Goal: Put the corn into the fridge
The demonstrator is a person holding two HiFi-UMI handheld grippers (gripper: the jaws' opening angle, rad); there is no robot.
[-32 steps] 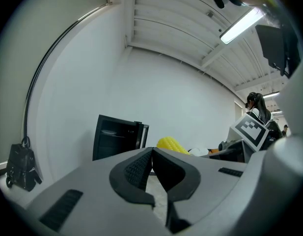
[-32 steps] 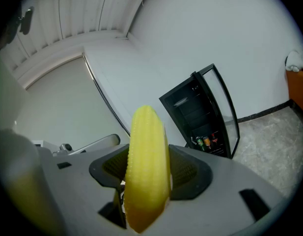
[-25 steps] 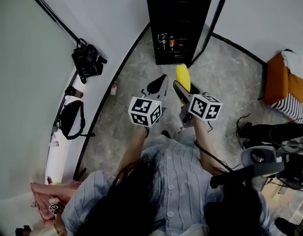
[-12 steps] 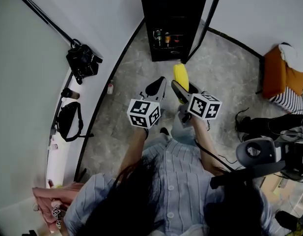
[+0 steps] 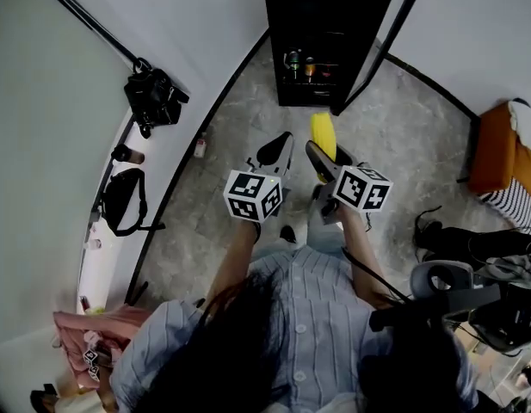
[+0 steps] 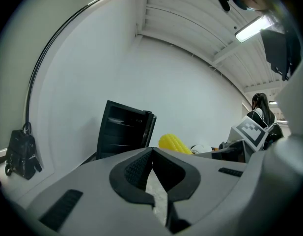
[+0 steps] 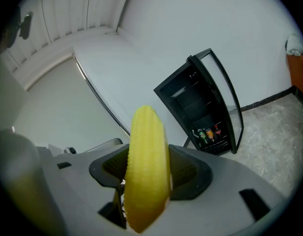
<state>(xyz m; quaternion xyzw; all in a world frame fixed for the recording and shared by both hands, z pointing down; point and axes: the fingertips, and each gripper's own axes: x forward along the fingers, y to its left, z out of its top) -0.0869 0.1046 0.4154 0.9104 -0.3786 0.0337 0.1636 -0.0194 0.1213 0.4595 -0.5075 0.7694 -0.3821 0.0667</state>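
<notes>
A yellow corn cob (image 5: 323, 137) (image 7: 147, 166) stands clamped in my right gripper (image 5: 321, 157) (image 7: 149, 173), which is shut on it. The same corn (image 6: 175, 144) shows past the left jaws. My left gripper (image 5: 276, 151) (image 6: 152, 154) is shut with nothing in it, held beside the right one. Ahead on the floor stands a small black fridge (image 5: 325, 37) (image 7: 200, 107) (image 6: 123, 129); its glass door (image 5: 387, 33) (image 7: 225, 100) is swung open. Drink cans (image 5: 301, 65) (image 7: 209, 132) sit on a low shelf inside.
A black bag (image 5: 153, 97) (image 6: 21, 151) hangs at the left wall, another black bag (image 5: 120, 200) below it. An orange seat (image 5: 497, 149) and striped cloth (image 5: 516, 200) lie right; camera gear (image 5: 472, 295) at lower right. Grey stone floor (image 5: 403, 136) stretches before the fridge.
The head view has shifted slightly, so the fridge sits a little to the right and higher in frame. Both grippers hold their pose; the corn stays gripped.
</notes>
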